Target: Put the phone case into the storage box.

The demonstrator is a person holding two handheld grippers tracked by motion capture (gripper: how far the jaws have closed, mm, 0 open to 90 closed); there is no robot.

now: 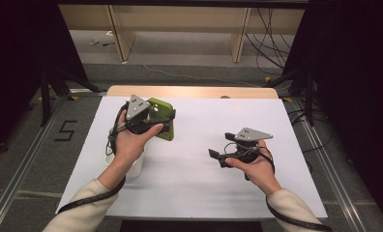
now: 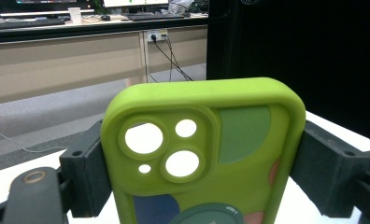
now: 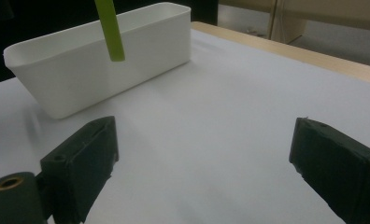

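Jaws of the left gripper (image 1: 168, 122) clamp the green phone case (image 2: 206, 154) by its sides, lifted above the white bin (image 3: 99, 51), so pickup looks done and placement remains, while the right gripper (image 1: 217, 155) gapes empty beside the bin.

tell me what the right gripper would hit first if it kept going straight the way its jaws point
Probably nothing soon: the right gripper has open jaws and bare white table ahead. The white bin lies off to the left of that line, though depth is hard to judge.
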